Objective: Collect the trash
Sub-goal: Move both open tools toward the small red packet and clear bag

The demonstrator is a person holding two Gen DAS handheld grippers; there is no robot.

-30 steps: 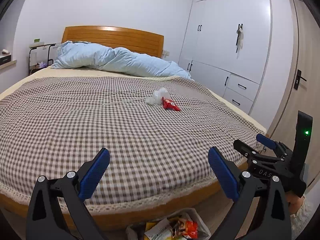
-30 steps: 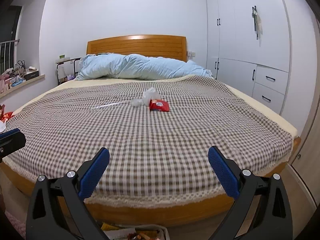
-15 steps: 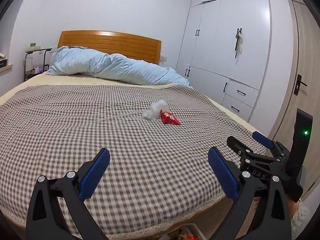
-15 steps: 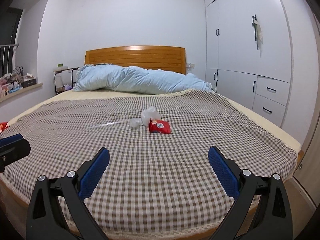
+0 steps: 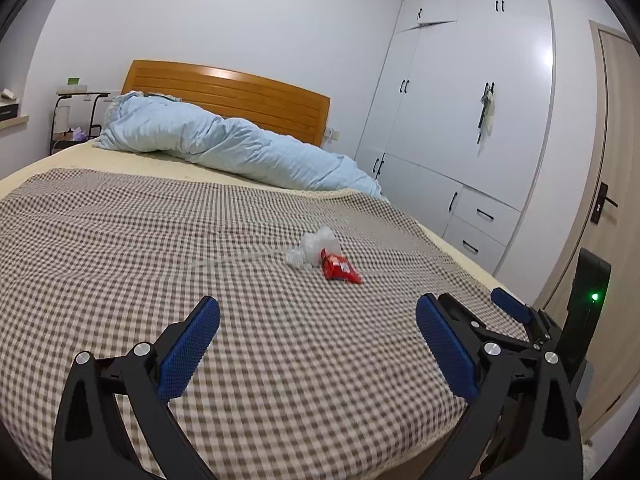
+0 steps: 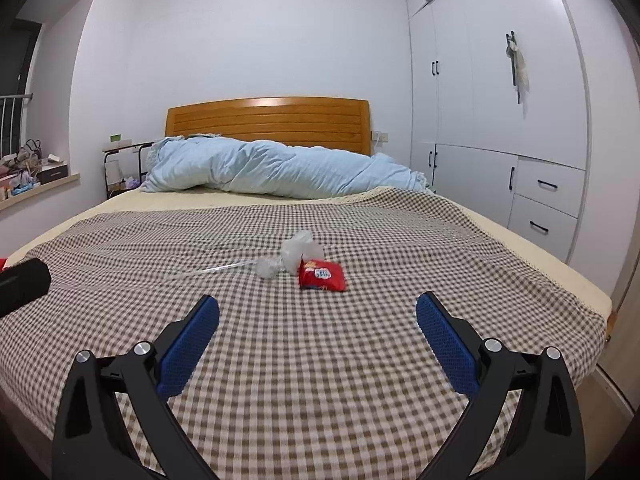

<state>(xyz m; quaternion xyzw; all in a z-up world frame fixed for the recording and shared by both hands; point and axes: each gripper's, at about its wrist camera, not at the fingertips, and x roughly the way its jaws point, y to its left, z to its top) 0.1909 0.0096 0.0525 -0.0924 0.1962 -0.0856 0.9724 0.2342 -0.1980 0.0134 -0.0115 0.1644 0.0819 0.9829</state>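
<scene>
Bedroom, checkered bedspread (image 6: pixel 320 360) over bed, rumpled blue duvet (image 6: pixel 280 172) by wooden headboard (image 6: pixel 268 120), white wardrobe (image 6: pixel 500 100) at frame right. Trash mid-frame on bedspread: red snack wrapper (image 6: pixel 322 275) with white print, lying flat; crumpled clear plastic (image 6: pixel 298 250) touching its upper left; thin clear straw (image 6: pixel 226 267) further left. Left gripper (image 5: pixel 318 322) fingers spread wide, empty; trash above and ahead, well apart. Right gripper (image 6: pixel 318 322) fingers also spread, empty, wrapper ahead, just above centre between them.
</scene>
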